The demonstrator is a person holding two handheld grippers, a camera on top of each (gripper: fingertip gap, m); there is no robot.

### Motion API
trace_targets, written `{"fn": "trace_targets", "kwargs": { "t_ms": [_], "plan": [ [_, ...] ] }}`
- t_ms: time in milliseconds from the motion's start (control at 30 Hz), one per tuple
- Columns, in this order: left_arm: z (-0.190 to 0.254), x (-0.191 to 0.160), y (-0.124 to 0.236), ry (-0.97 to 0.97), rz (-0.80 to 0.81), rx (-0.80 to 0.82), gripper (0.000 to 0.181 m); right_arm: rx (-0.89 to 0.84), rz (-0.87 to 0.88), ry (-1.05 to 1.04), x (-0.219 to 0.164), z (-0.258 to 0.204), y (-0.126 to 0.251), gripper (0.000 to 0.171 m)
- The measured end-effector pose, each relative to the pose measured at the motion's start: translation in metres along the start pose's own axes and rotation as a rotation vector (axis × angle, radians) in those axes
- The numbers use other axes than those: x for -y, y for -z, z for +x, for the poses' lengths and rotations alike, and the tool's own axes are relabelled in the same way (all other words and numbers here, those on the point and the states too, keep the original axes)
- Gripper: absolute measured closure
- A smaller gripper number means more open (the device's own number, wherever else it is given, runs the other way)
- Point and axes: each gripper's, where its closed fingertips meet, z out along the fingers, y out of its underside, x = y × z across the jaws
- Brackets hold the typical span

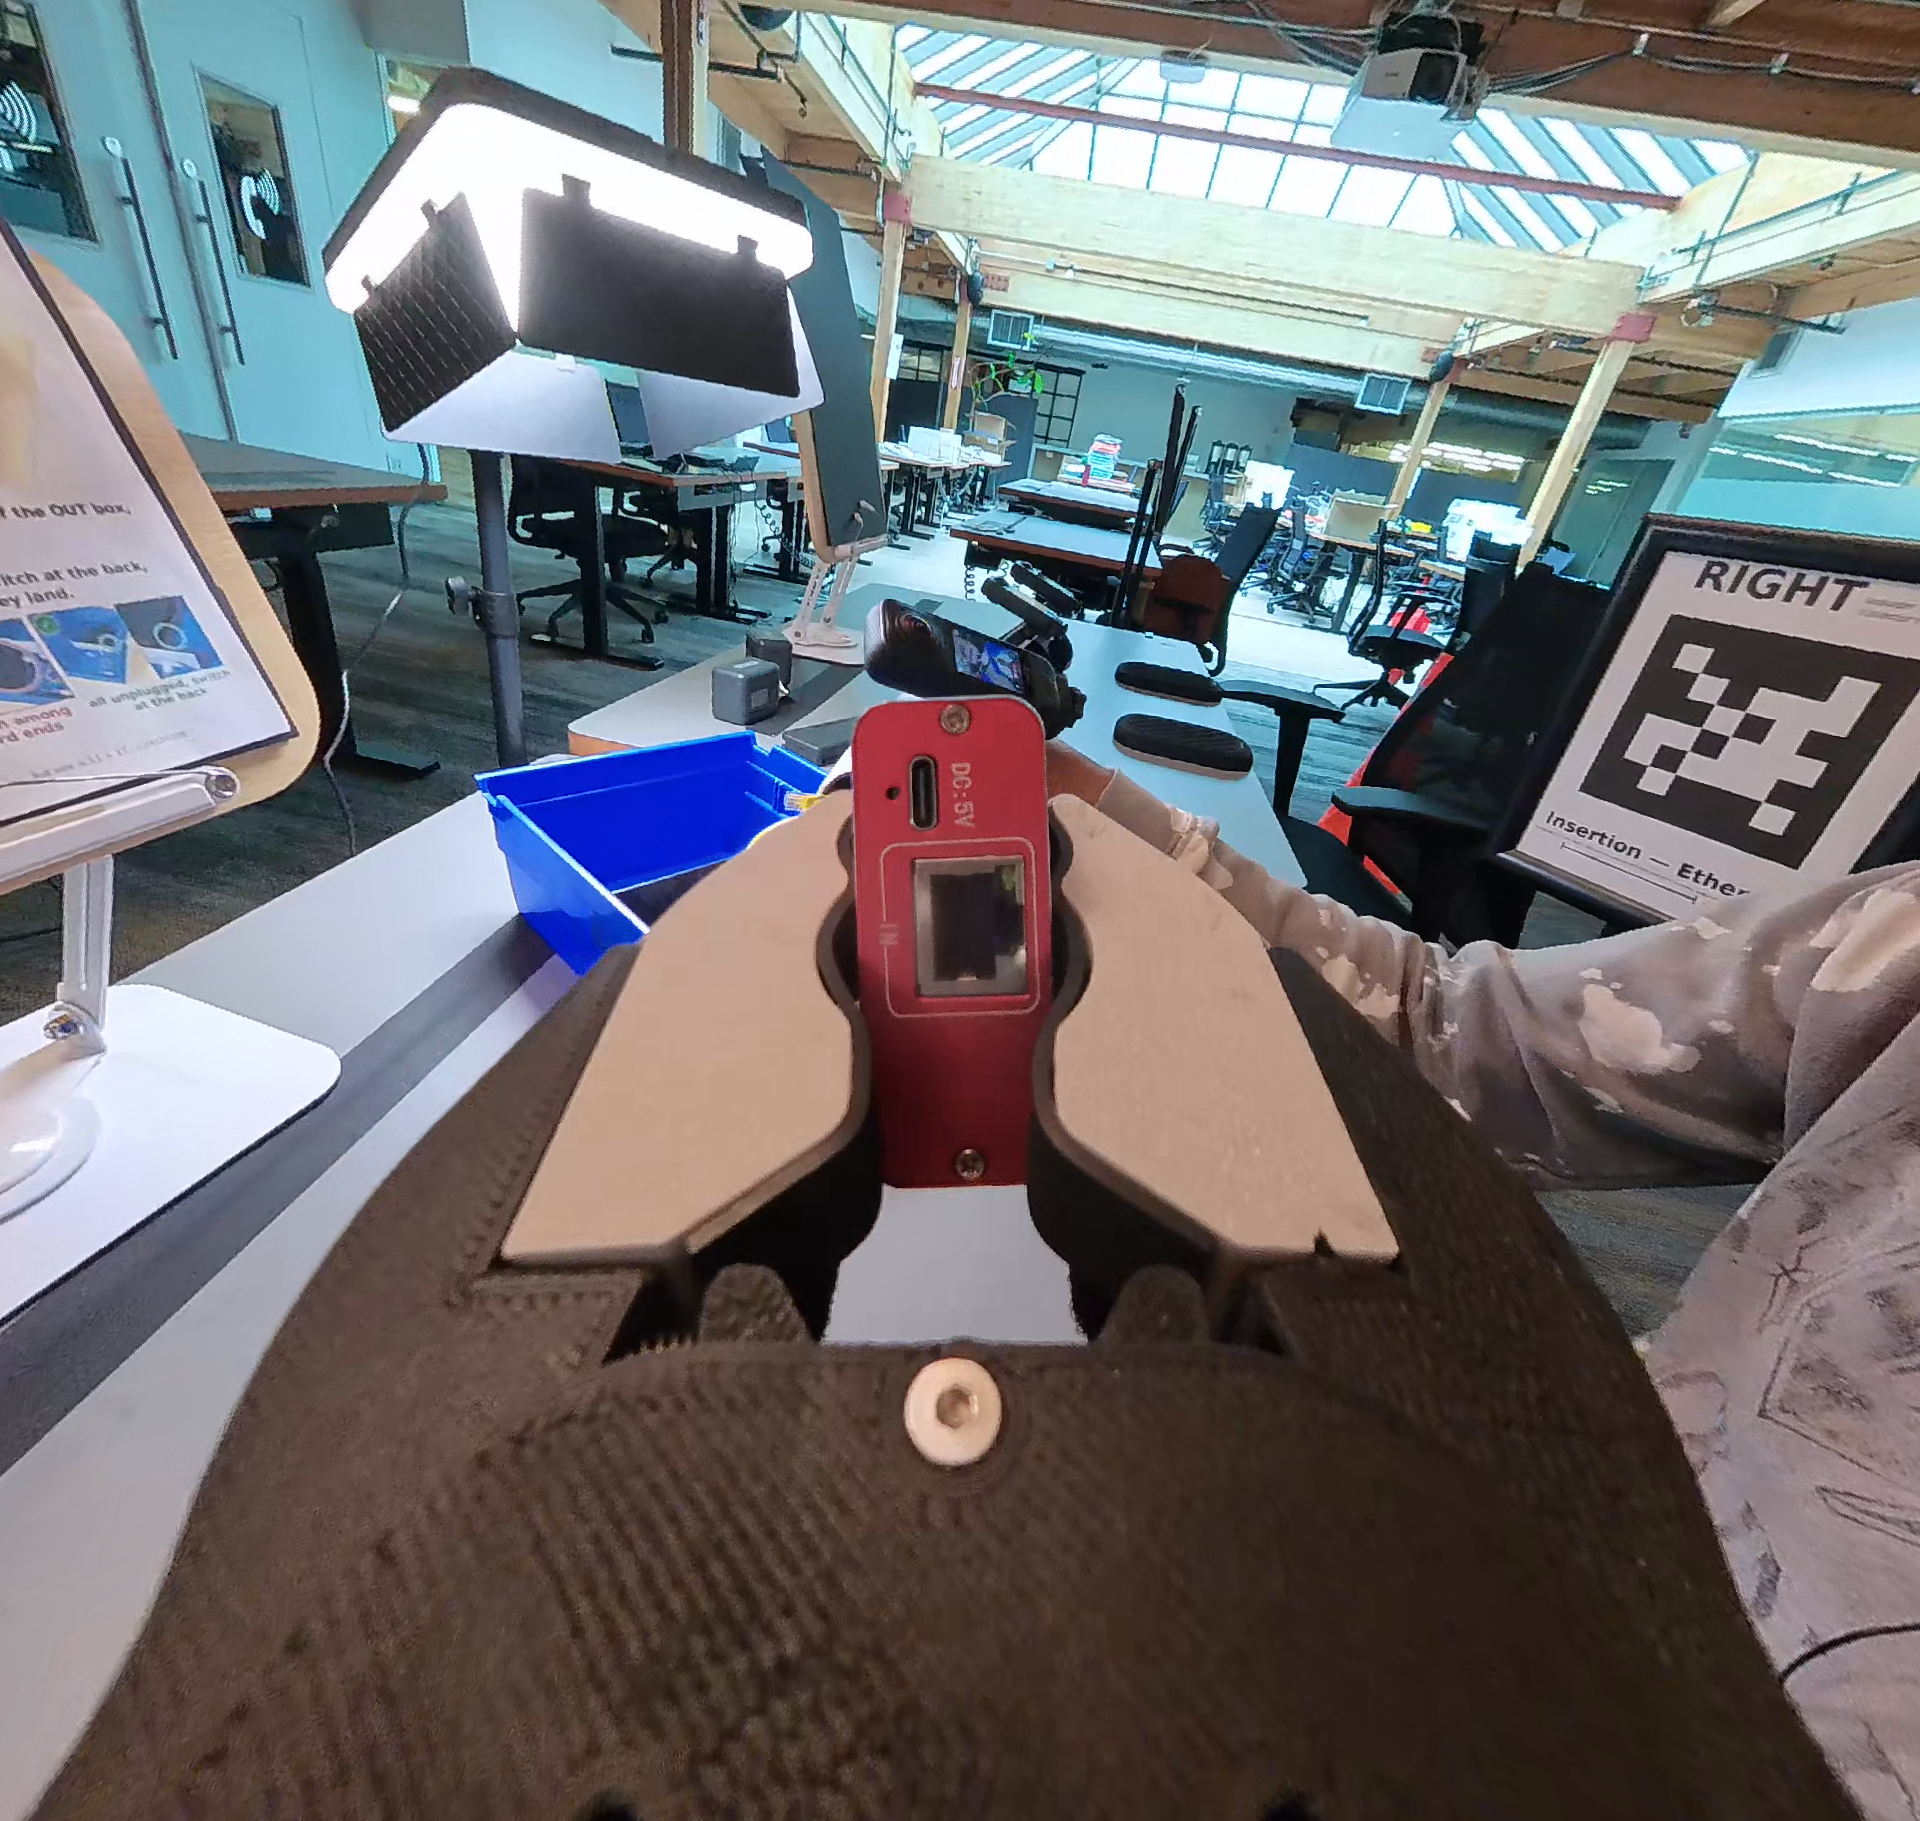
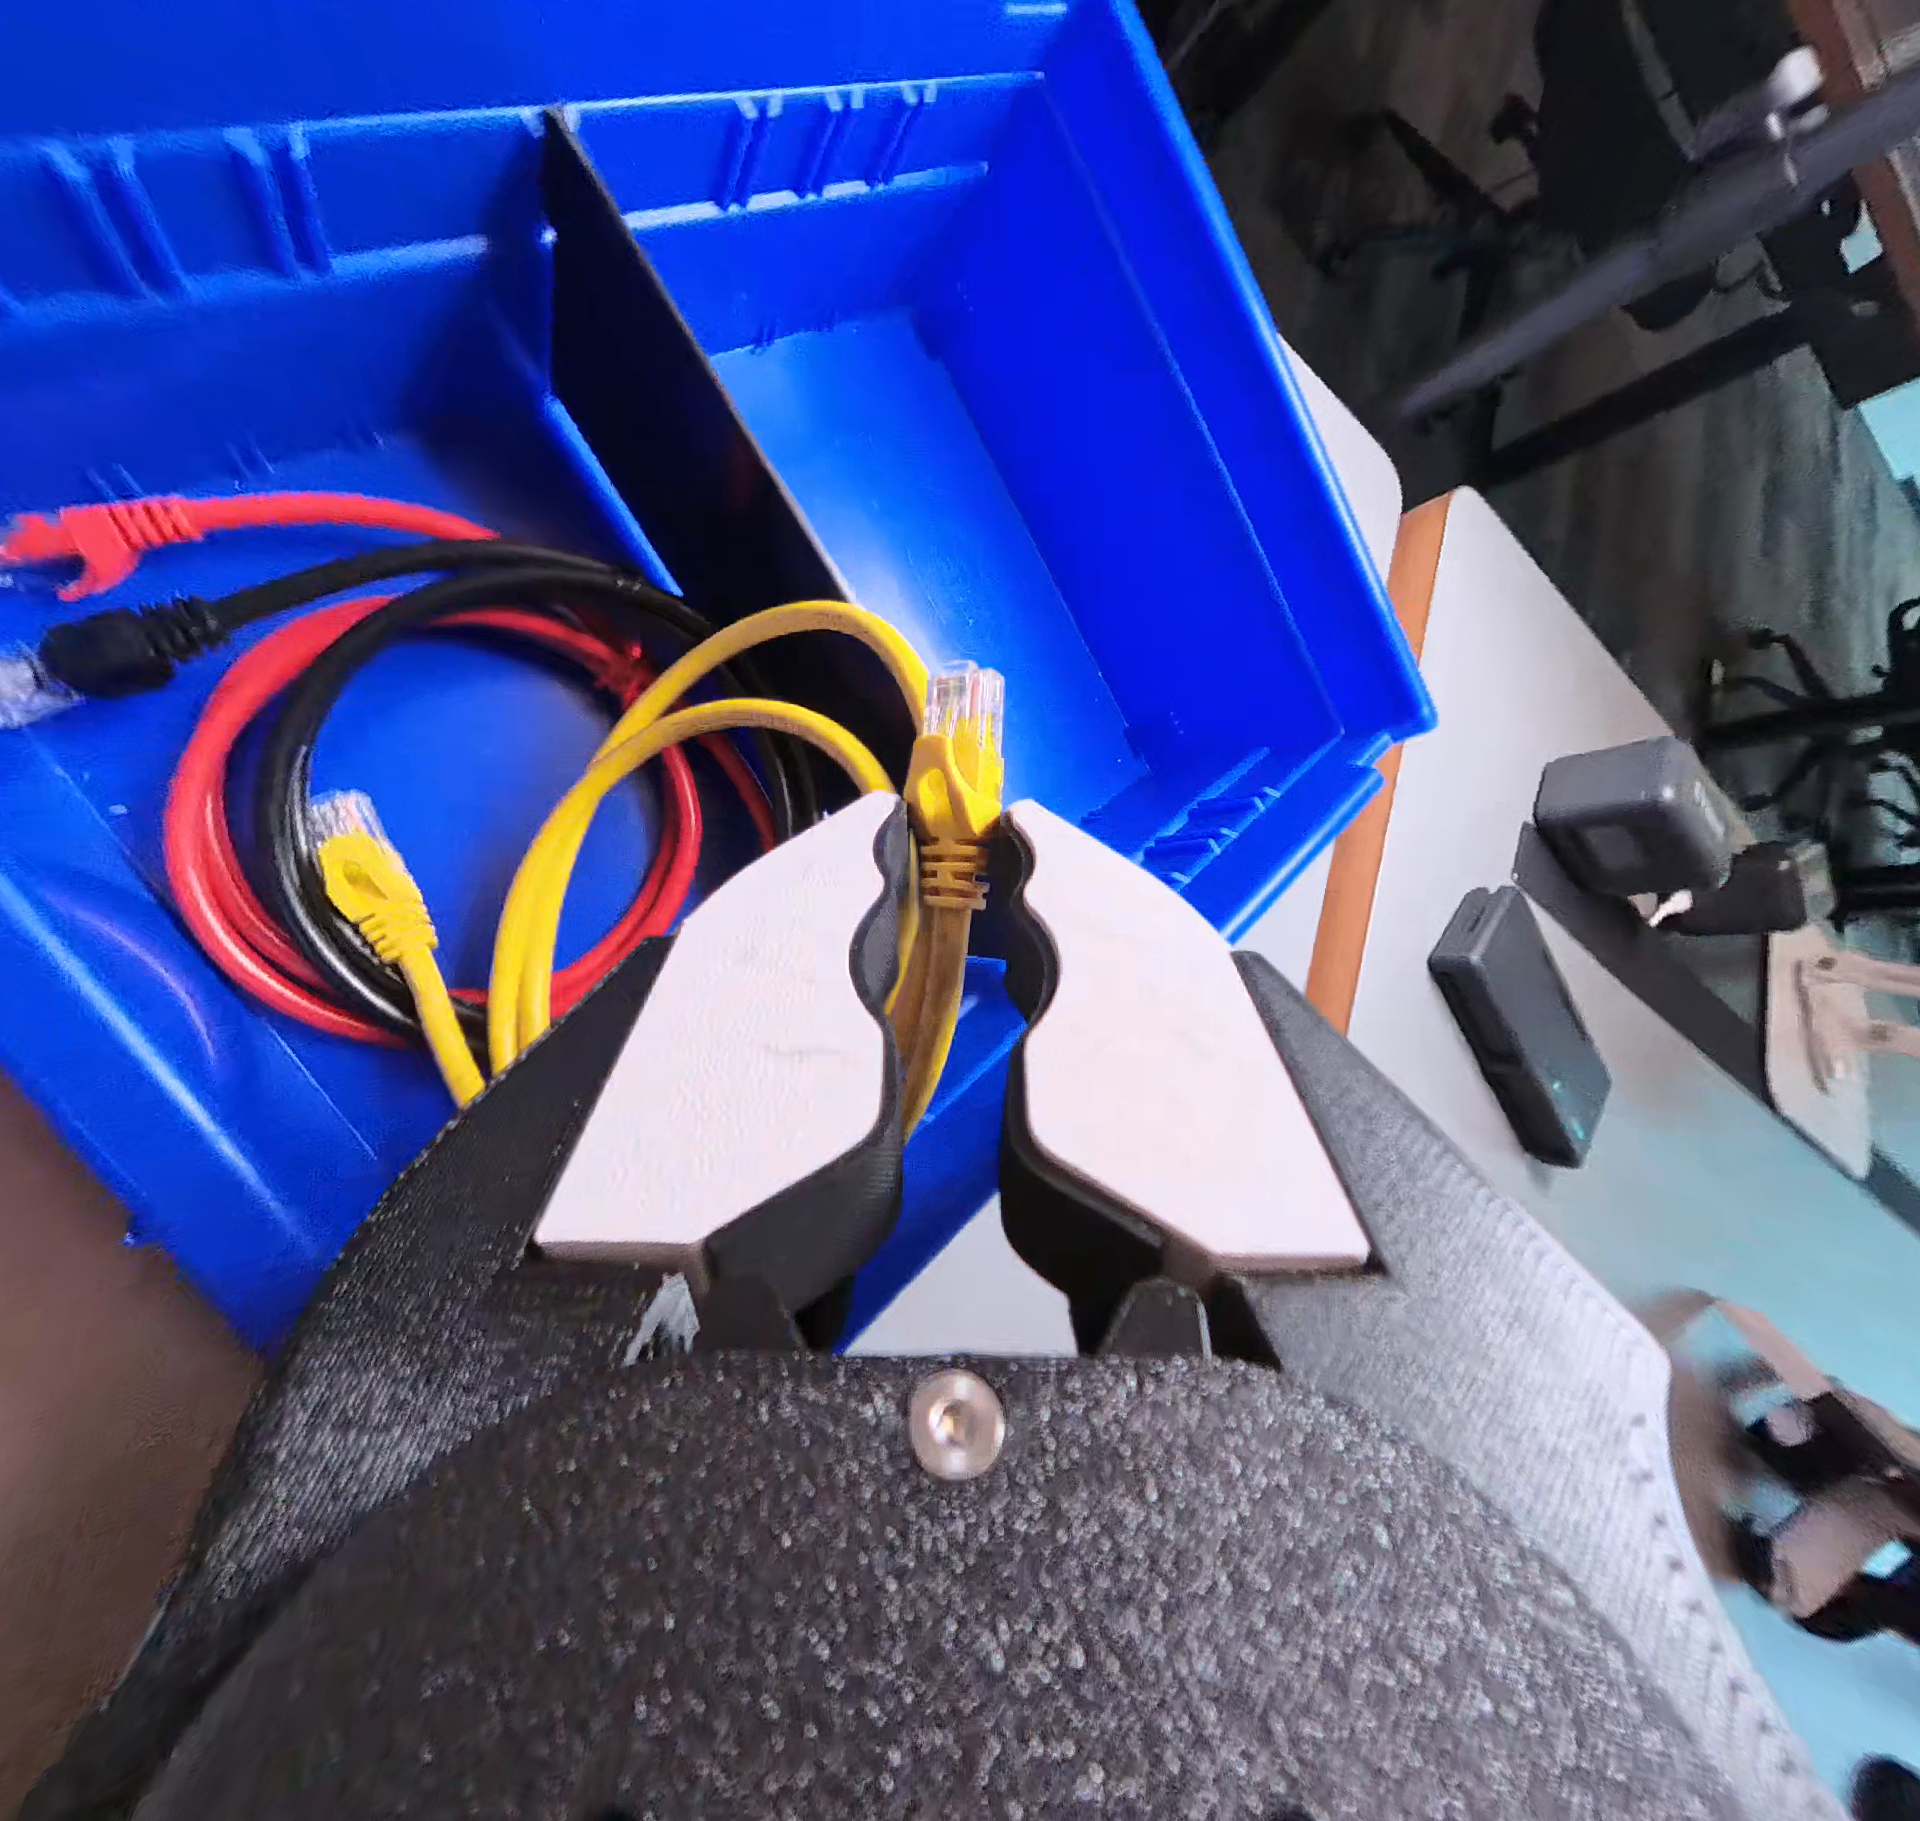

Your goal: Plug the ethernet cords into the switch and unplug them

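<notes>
My left gripper (image 1: 951,841) is shut on a small red switch (image 1: 951,940), held upright above the table with its end port facing the camera. My right gripper (image 2: 951,815) is shut on the boot of a yellow ethernet cord (image 2: 951,836); its clear plug (image 2: 964,701) sticks out past the fingertips. The cord's other yellow plug (image 2: 364,878) lies in the left compartment of the blue bin (image 2: 1195,483), with a coiled red cord (image 2: 208,836) and black cord (image 2: 291,795). The right compartment is empty.
A black divider (image 2: 665,400) splits the bin. The blue bin (image 1: 623,836) also shows behind the switch in the left wrist view. An instruction sheet on a stand (image 1: 94,628) is left, a marker sign (image 1: 1745,722) right. Small black devices (image 2: 1517,1023) lie on the table.
</notes>
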Motion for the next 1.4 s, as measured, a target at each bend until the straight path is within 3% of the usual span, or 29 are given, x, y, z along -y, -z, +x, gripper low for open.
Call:
{"fn": "trace_targets", "kwargs": {
  "t_ms": [167, 367, 600, 700, 800, 933, 1067, 1200, 1300, 1400],
  "plan": [
    [-0.004, -0.007, -0.004, 0.032, -0.017, -0.002, 0.152, -0.012, -0.025, 0.174, 0.005, -0.016, -0.004, 0.155],
    [-0.006, -0.014, -0.009, 0.050, -0.038, -0.005, 0.152, -0.036, -0.091, 0.209, -0.004, -0.018, -0.014, 0.156],
    [-0.008, -0.018, -0.010, 0.063, -0.048, -0.004, 0.152, -0.031, -0.102, 0.182, -0.008, -0.017, -0.017, 0.142],
    [-0.009, -0.019, -0.011, 0.067, -0.054, -0.002, 0.152, -0.041, -0.094, 0.140, -0.006, -0.011, -0.011, 0.127],
    [-0.009, -0.021, -0.011, 0.066, -0.060, 0.002, 0.152, -0.087, 0.021, 0.075, 0.016, 0.004, 0.014, 0.119],
    [-0.011, -0.024, -0.014, 0.076, -0.066, 0.004, 0.151, -0.119, 0.326, 0.011, 0.073, 0.009, 0.078, 0.112],
    [-0.013, -0.033, -0.020, 0.095, -0.087, 0.006, 0.151, -0.066, 0.615, 0.052, 0.126, -0.024, 0.147, 0.113],
    [-0.017, -0.043, -0.029, 0.123, -0.089, 0.032, 0.151, 0.127, 0.809, 0.176, 0.161, -0.098, 0.196, 0.114],
    [-0.025, -0.049, -0.036, 0.164, -0.066, 0.076, 0.151, 0.278, 0.846, 0.287, 0.171, -0.162, 0.210, 0.109],
    [-0.026, -0.061, -0.043, 0.223, -0.081, 0.070, 0.151, 0.298, 0.819, 0.411, 0.173, -0.208, 0.203, 0.101]
  ]
}}
